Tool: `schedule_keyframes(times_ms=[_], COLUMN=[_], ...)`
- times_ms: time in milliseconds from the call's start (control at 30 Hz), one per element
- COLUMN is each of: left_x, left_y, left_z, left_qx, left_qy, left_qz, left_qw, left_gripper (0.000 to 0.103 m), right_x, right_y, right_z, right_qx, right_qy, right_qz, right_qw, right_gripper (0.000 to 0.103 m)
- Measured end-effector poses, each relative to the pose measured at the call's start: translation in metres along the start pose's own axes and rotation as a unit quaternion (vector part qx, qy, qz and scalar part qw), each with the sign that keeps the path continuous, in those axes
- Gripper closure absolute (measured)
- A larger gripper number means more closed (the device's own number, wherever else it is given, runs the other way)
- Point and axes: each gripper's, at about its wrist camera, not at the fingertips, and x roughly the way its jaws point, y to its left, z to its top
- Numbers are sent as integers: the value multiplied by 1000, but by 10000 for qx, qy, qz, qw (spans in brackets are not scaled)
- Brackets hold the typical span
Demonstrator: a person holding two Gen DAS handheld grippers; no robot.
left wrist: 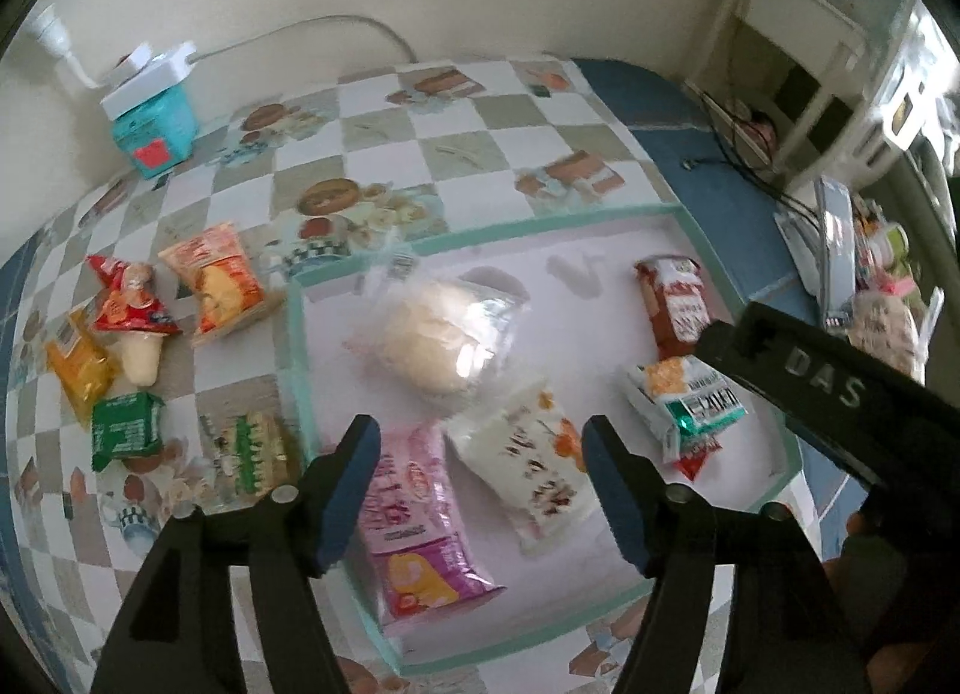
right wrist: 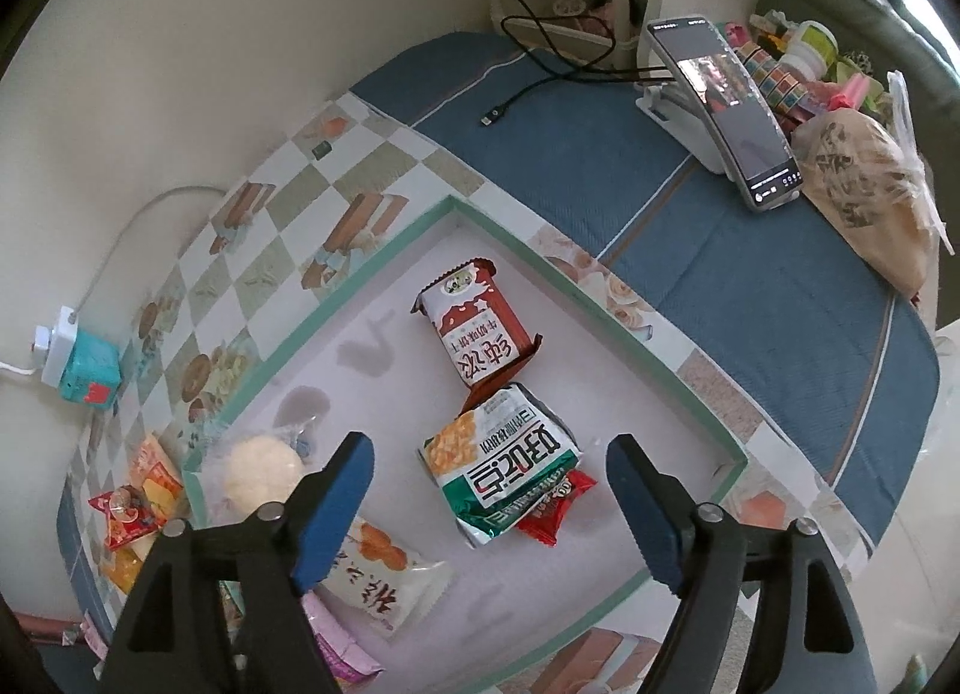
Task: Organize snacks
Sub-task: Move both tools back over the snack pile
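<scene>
A shallow tray with a mint-green rim (left wrist: 480, 231) (right wrist: 372, 259) lies on the checkered tablecloth. In it lie a clear-wrapped round bun (left wrist: 447, 337) (right wrist: 261, 469), a pink packet (left wrist: 414, 520), a white packet (left wrist: 528, 463) (right wrist: 384, 571), a green-and-white packet (left wrist: 684, 400) (right wrist: 510, 466) over a small red one (right wrist: 555, 505), and a dark red packet (left wrist: 675, 301) (right wrist: 477, 328). My left gripper (left wrist: 480, 484) is open and empty above the pink and white packets. My right gripper (right wrist: 489, 505) is open and empty above the green-and-white packet.
Left of the tray lie loose snacks: an orange packet (left wrist: 219, 283), a red packet (left wrist: 129, 298), a yellow one (left wrist: 78, 373), a green one (left wrist: 126, 430) and a green-striped one (left wrist: 249, 451). A teal box with a plug (left wrist: 150, 115) stands by the wall. A phone on a stand (right wrist: 726, 106) and bags sit at the right.
</scene>
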Motion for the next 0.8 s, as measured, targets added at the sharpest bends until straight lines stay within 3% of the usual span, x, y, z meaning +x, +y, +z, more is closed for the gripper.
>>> schedule_keyframes(times_ms=[33,67,267,367,533,700,800], left_x=[-2,-3,-7,-7,-12,-26,-36], left_y=[6,12,61,90,134,191,229], left_z=[2,2,7,4,-3,-17,-30], left_qx=[-106,-202,-970,-1478,-2140,-2885,-3332], left_qy=[-31,-70,-179,-166,-205,-386,-465], left_qz=[44,81,432,499,617,888,1199], left_qw=[9999,9997,9942,9876,9747,9526,9340], left_gripper=[14,12,10,3,2,2,2], right_x=[0,-1,-2,-4,-9,-14,-19], right_y=[1,2,10,16,32,54,74], right_z=[0,0,-2,-3,-7,-14,-22], right_qx=[-22,-43,-208,-312,-558,-823,-1085], right_qy=[-10,-17,-58,-103,-175,-216,-250], right_qz=[0,7,57,79,145,281,360], right_qw=[10000,10000,9998,9994,9982,9960,9931], right_gripper=[14,11,1,0,0,0,0])
